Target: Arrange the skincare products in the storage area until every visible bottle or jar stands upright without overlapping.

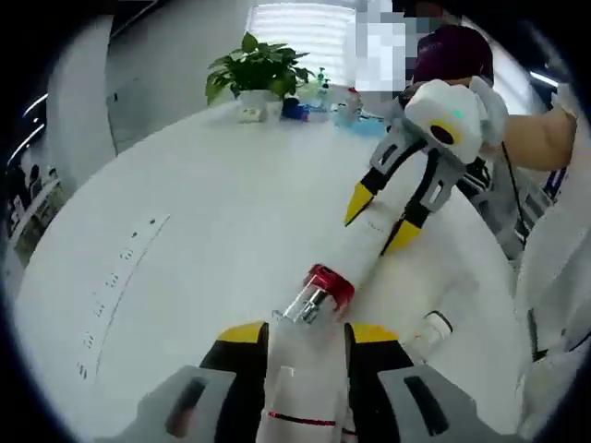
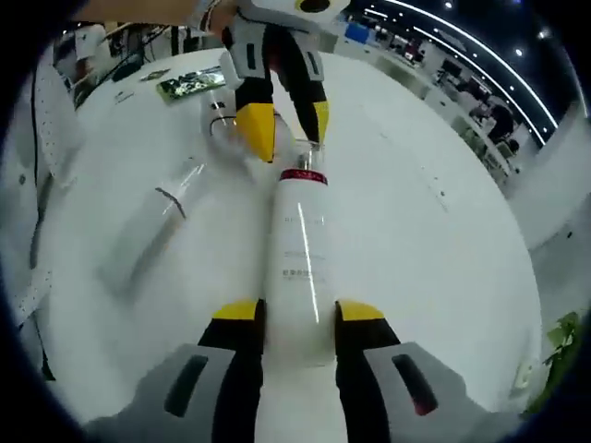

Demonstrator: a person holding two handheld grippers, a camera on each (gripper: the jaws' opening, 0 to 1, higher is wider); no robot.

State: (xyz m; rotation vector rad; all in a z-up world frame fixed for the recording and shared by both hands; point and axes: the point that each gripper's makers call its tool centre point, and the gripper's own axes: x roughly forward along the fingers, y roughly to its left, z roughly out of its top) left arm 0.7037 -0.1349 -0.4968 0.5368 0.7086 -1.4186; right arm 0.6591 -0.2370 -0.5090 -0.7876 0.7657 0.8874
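Left tool (image 1: 305,334): yellow-tipped jaws closed on the lower end of a second white bottle (image 1: 294,406), marked with a thin red line; the tool also appears across the right gripper view (image 2: 286,125).

Right tool (image 2: 297,312): jaws clamped on the body of a white bottle with red collar (image 2: 300,240), which lies lengthwise above the white desk (image 2: 434,221). In the left gripper view the same tool (image 1: 383,220) grips the bottle's far end (image 1: 355,254), the red collar and clear cap pointing toward the left tool.

Clear tube (image 2: 152,231): lying flat on the desk, beside the held bottle.

Potted plant (image 1: 259,74): at the desk's far edge, small items beside it.

Person's arm (image 1: 540,138): behind the right tool.
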